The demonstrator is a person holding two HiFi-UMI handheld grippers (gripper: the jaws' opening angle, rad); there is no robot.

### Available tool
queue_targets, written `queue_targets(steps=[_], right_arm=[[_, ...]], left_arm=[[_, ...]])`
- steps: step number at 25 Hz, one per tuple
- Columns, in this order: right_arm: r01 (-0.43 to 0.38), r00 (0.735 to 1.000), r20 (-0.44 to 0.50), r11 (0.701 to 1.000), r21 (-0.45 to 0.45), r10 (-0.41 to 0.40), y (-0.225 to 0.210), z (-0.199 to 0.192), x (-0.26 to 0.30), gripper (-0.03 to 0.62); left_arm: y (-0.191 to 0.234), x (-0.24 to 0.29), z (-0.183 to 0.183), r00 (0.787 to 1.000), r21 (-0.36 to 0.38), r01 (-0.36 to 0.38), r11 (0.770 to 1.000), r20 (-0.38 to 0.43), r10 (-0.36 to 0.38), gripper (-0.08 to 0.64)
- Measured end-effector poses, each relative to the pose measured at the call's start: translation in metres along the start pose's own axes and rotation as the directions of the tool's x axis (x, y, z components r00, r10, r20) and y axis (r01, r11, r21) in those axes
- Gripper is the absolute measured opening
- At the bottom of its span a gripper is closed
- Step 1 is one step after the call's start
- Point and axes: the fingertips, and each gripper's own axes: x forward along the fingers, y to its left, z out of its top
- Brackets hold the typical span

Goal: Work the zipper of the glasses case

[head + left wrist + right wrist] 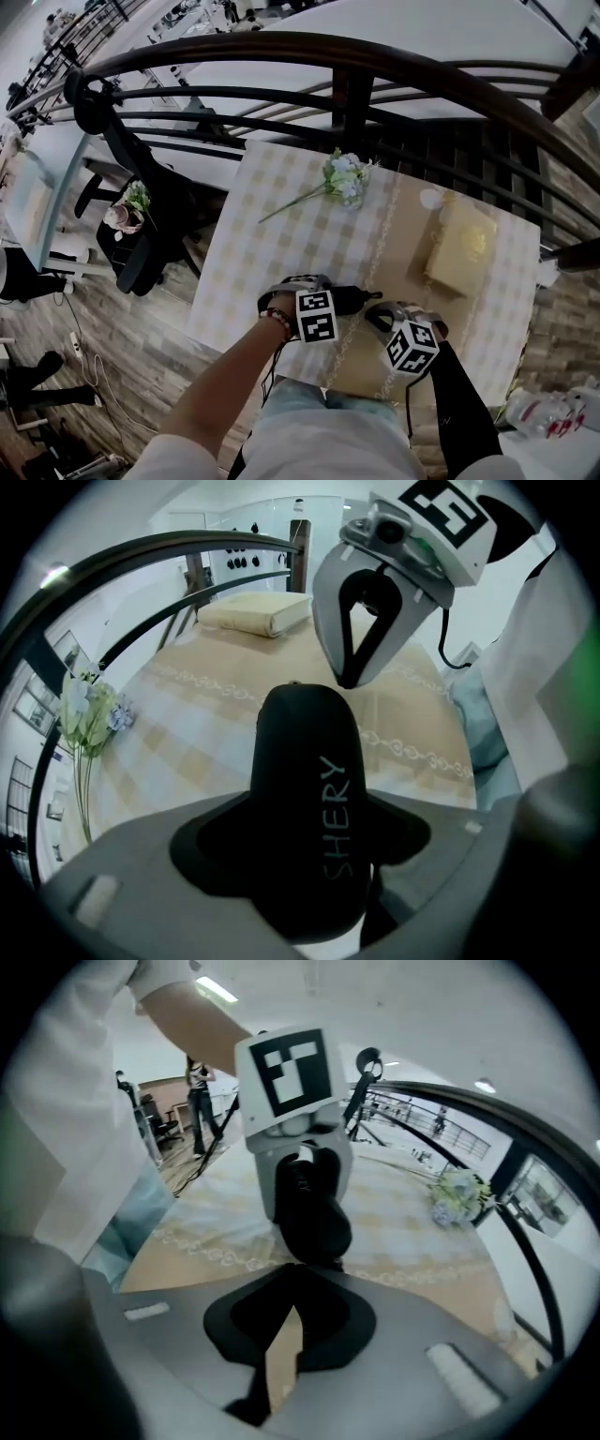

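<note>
The black glasses case is off the surface, held over its near edge in front of the person. The left hand-held gripper is clamped across the case's width near the middle, its rounded far end sticking out past the jaws. The right hand-held gripper comes in from the far right. Its jaws are closed to a point and the tips sit right at that rounded end, where the zipper line should run. Whether a pull tab is actually pinched between them is too small to tell in either gripper view. The case looks like a light, fairly stiff shell with a smooth, slightly domed skin. It should keep its shape under the clamp but could twist or slide if the zipper drags. The firm cross-body hold therefore seems the right place for the holding side. The working side would want the little pull tab itself, taken flat between the tips, because the teeth and seam offer nothing to grip. A pull along the curve of the seam rather than straight away from the case should keep the slider from binding. The flower sprig and a pale box lie well apart on the far side.
</note>
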Motion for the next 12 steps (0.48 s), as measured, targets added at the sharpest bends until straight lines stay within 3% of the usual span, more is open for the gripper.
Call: queue_targets(steps=[3, 12], right_arm=[[0.027, 1.000, 0.004, 1.000, -0.005, -0.027, -0.021, -0.001, -0.003, 0.071], [-0.096, 0.995, -0.047, 0.982, -0.163, 0.089, -0.029, -0.003, 0.014, 0.112]], left_arm=[[-0.001, 0.000, 0.000, 1.000, 0.035, -0.006, 0.999, 0.000, 0.006, 0.336], [-0.003, 0.000, 0.001, 1.000, 0.063, 0.002, 0.998, 0.007, -0.003, 0.337]])
